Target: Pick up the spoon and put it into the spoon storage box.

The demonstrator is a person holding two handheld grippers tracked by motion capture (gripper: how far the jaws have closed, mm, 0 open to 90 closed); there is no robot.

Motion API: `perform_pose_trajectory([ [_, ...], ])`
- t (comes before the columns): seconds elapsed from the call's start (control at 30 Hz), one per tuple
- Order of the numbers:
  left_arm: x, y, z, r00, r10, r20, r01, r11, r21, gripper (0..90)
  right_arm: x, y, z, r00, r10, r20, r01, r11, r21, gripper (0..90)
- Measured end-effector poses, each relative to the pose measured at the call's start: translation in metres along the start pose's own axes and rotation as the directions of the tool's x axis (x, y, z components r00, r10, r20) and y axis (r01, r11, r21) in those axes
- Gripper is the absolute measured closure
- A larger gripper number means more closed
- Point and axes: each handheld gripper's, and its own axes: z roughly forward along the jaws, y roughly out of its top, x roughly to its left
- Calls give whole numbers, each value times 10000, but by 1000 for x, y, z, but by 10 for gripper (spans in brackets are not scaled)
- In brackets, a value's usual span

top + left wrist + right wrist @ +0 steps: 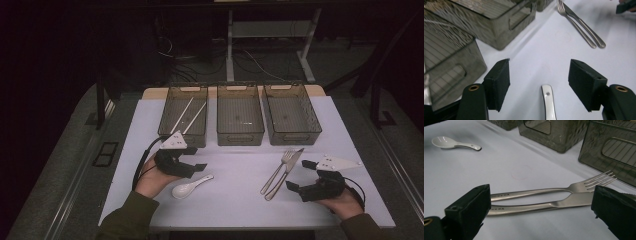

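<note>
The left gripper (196, 168) was open, jaws on each side of the white spoon's (190, 187) handle, not touching it. The right gripper (299, 176) was wide open around the fork (541, 191) and knife (544, 206) on the table (240, 200)

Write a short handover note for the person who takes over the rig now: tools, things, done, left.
Left tool: open, jaws on either side of the spoon handle, not pressing it.
Right tool: open, low over the handles of the fork and knife, gripping nothing.
Things: spoon, fork and knife lie on the table. Chopsticks lie in the left bin; the middle bin and right bin look empty.
Done: chopsticks appear sorted.
Left: probably grip the spoon and put it in a bin, then the fork and knife.
</note>
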Motion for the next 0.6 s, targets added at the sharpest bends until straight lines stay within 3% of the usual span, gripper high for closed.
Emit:
perform_pose_trajectory([
  [0.17,-4,-14,-1,9997,75,242,-80,9998,193,305,0,0,0,10000,37,0,-37,10000,-19,25],
  [0.6,-9,-44,-2,9992,-182,358,158,9978,651,305,0,0,0,10000,45,81,-45,10000,48,25],
])
